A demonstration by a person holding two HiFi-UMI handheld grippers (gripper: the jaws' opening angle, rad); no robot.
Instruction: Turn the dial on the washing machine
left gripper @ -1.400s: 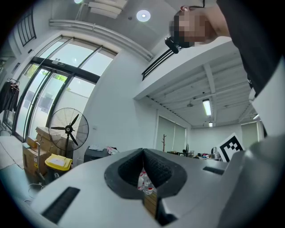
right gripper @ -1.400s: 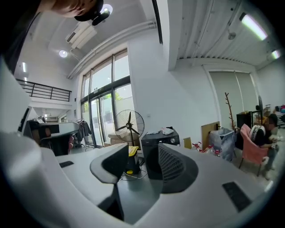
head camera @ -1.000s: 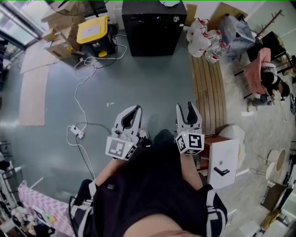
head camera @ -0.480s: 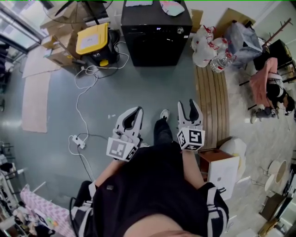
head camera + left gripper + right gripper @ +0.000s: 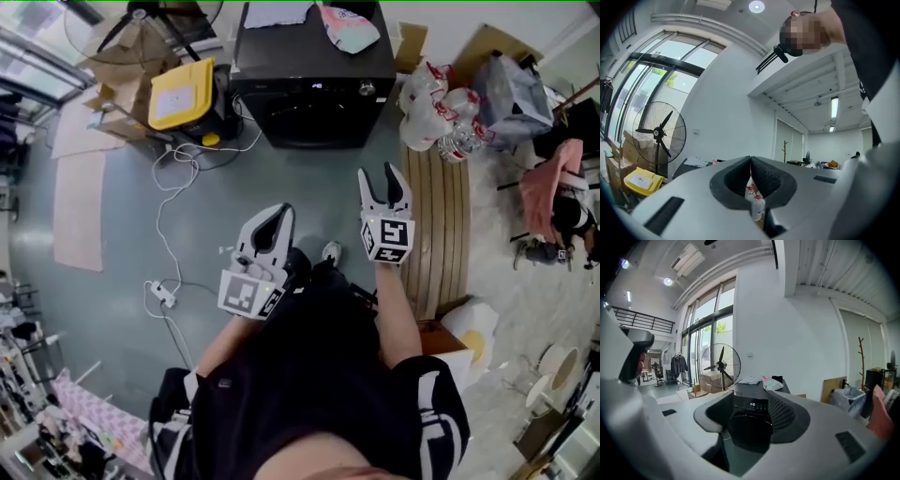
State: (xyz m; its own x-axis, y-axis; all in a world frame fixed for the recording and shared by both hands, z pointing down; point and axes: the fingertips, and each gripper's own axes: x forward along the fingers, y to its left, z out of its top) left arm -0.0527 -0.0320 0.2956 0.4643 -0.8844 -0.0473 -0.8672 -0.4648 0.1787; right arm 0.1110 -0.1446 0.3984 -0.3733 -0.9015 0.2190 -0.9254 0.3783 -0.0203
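The black washing machine stands at the far side of the grey floor, with its small round dial at the right end of the control strip. My right gripper is held out toward it, well short of it; its jaws are opening with nothing between them. In the right gripper view the washing machine shows through the gap of the right gripper. My left gripper hangs lower and to the left, shut and empty. In its own view the left gripper has its tips touching.
A yellow-lidded box and a standing fan are left of the machine. A white cable and power strip trail over the floor. Packs of water bottles and a slatted wooden bench lie to the right. Cloths rest on the machine's top.
I have come closer to the washing machine. The right gripper has moved forward and up toward it; the left gripper stays low beside me.
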